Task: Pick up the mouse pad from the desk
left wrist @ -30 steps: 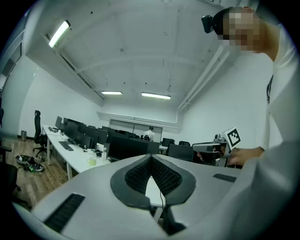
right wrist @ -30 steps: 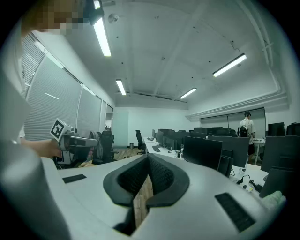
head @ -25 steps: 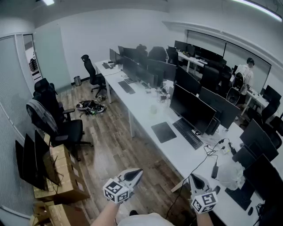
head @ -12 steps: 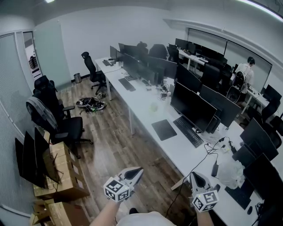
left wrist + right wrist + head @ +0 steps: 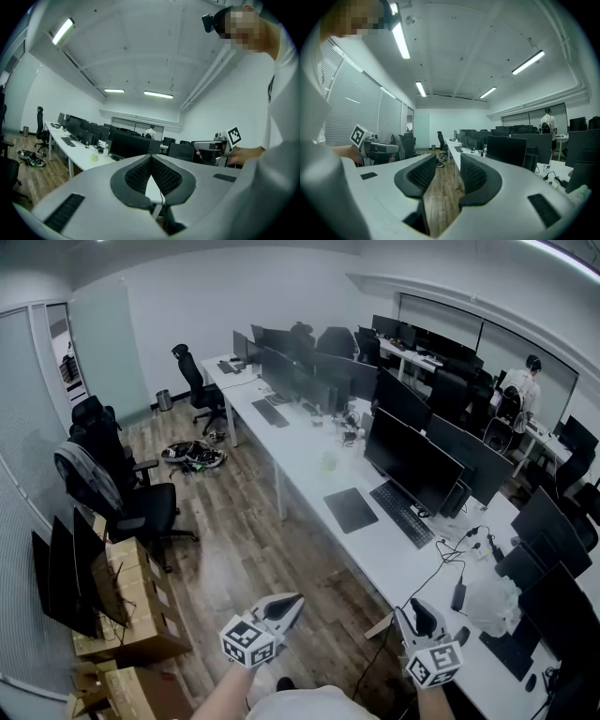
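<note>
The dark grey mouse pad (image 5: pixel 351 509) lies flat on the long white desk (image 5: pixel 309 486), just left of a black keyboard (image 5: pixel 401 513) in the head view. Both grippers hang far from it, over the wooden floor near my body. My left gripper (image 5: pixel 296 599) (image 5: pixel 151 157) is shut with nothing in it, its ribbed pads touching. My right gripper (image 5: pixel 412 611) (image 5: pixel 448 160) has just been opening; its jaws stand apart with only floor showing between them. Neither gripper view shows the pad.
Monitors (image 5: pixel 411 465) line the desk behind the pad, and a pale mug (image 5: pixel 328 463) stands further along. Cables (image 5: pixel 450 563) trail over the near desk end. Black office chairs (image 5: pixel 112 493), cardboard boxes (image 5: pixel 131 610) and floor clutter (image 5: pixel 192 457) are at the left. A person (image 5: pixel 521 395) stands far right.
The right gripper's jaws have parted from shut to a clear gap. Both hands stay about where they were; the head view has shifted only slightly.
</note>
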`<action>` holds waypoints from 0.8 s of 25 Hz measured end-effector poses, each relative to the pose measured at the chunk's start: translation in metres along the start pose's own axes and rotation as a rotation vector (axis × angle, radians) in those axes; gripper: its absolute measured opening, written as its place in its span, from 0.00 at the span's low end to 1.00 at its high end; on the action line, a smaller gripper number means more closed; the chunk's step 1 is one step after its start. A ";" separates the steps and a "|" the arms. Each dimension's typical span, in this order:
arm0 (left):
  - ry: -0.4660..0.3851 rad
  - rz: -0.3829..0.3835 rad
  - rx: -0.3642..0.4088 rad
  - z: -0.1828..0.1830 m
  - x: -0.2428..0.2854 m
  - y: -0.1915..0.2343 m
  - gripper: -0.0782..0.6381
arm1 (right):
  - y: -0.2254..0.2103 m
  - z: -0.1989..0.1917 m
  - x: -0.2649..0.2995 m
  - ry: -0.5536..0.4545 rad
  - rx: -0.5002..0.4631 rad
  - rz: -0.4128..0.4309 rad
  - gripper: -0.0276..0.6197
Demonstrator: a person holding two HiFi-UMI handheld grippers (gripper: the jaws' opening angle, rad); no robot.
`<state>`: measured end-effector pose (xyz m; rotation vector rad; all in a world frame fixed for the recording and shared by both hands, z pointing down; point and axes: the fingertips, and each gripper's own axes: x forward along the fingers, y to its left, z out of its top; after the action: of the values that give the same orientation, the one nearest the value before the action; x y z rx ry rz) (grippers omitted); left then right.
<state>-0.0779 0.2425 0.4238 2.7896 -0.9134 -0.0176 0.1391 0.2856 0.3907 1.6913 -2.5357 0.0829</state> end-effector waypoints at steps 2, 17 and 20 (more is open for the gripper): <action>-0.003 0.001 -0.002 -0.001 -0.002 0.003 0.13 | 0.003 -0.001 0.003 0.004 -0.005 0.003 0.34; -0.001 -0.015 -0.024 -0.009 -0.028 0.030 0.13 | 0.032 -0.007 0.025 0.048 0.024 -0.036 0.57; 0.002 -0.025 -0.026 -0.012 -0.034 0.035 0.13 | 0.040 -0.011 0.027 0.054 0.038 -0.047 0.59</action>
<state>-0.1247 0.2375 0.4403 2.7767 -0.8718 -0.0297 0.0924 0.2777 0.4049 1.7365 -2.4700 0.1712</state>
